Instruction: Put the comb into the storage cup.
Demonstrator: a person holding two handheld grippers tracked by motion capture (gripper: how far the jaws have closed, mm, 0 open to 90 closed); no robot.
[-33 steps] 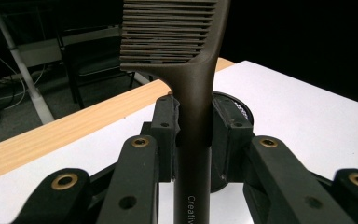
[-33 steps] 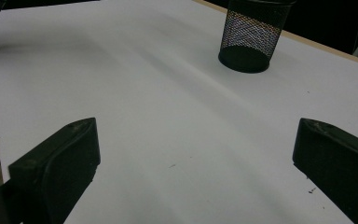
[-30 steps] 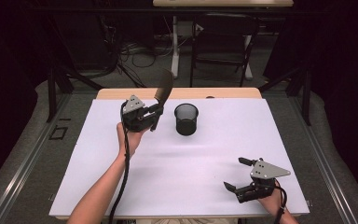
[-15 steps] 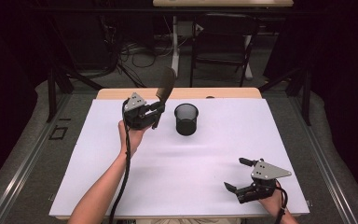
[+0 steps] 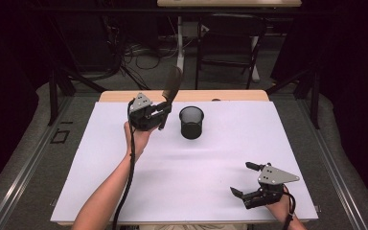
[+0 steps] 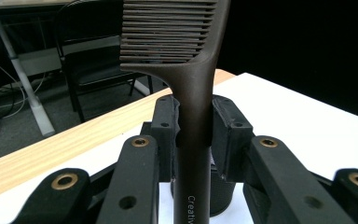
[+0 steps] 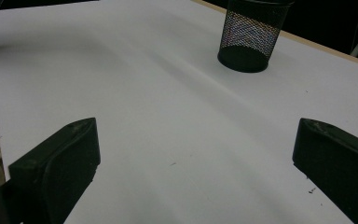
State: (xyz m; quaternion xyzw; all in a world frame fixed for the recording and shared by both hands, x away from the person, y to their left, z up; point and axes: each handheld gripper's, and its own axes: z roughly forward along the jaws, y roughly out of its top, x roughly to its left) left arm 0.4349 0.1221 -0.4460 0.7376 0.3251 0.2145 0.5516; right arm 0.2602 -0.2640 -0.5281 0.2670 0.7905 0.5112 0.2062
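One comb (image 6: 193, 116) (handle reads "Creativ") is clamped in the left claw (image 6: 193, 133).

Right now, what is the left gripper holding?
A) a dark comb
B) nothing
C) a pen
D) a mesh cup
A: in the left gripper view the left gripper has its jaws pressed on the handle of a dark comb, teeth up, while the mesh cup stands apart on the table.
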